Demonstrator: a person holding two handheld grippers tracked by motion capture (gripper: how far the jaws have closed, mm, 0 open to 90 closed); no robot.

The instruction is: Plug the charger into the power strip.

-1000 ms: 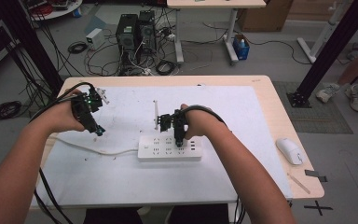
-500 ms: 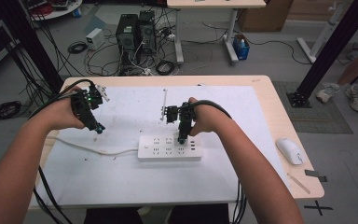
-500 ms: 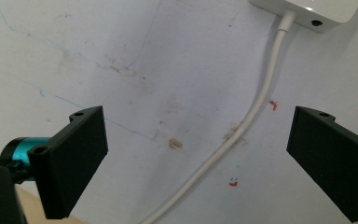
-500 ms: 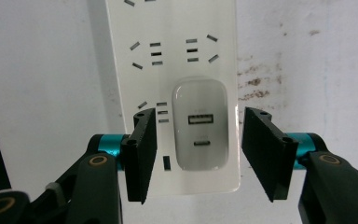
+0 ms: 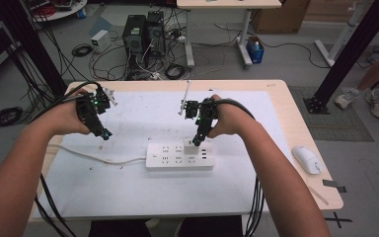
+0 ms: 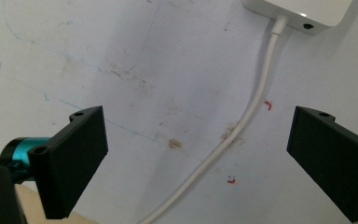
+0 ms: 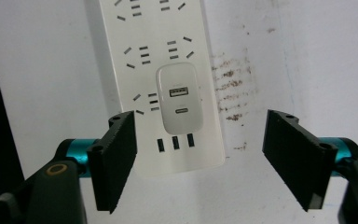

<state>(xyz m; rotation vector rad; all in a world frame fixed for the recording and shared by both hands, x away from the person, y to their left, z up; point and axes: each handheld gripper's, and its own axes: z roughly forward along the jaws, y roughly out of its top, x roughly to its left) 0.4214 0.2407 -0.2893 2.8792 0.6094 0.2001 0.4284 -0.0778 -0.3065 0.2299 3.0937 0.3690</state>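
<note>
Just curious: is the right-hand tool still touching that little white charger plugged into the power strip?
Apart. In the right gripper view, the right gripper's fingers, just opened, stand wide with clear gaps beside the charger in the power strip.

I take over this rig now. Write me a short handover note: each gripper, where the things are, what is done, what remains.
Right gripper: open, nothing between its fingers; they have just been opening, and it hangs above the charger.
Left gripper: open and empty, over the white mat above the strip's cable.
Charger: white, with two ports on its face, seated in the power strip near the USB end.
Power strip: flat on the mat, mid-table.
Done: the charger looks plugged in and is released.
Left: probably only to draw the right gripper away; check that the charger sits fully home.
</note>
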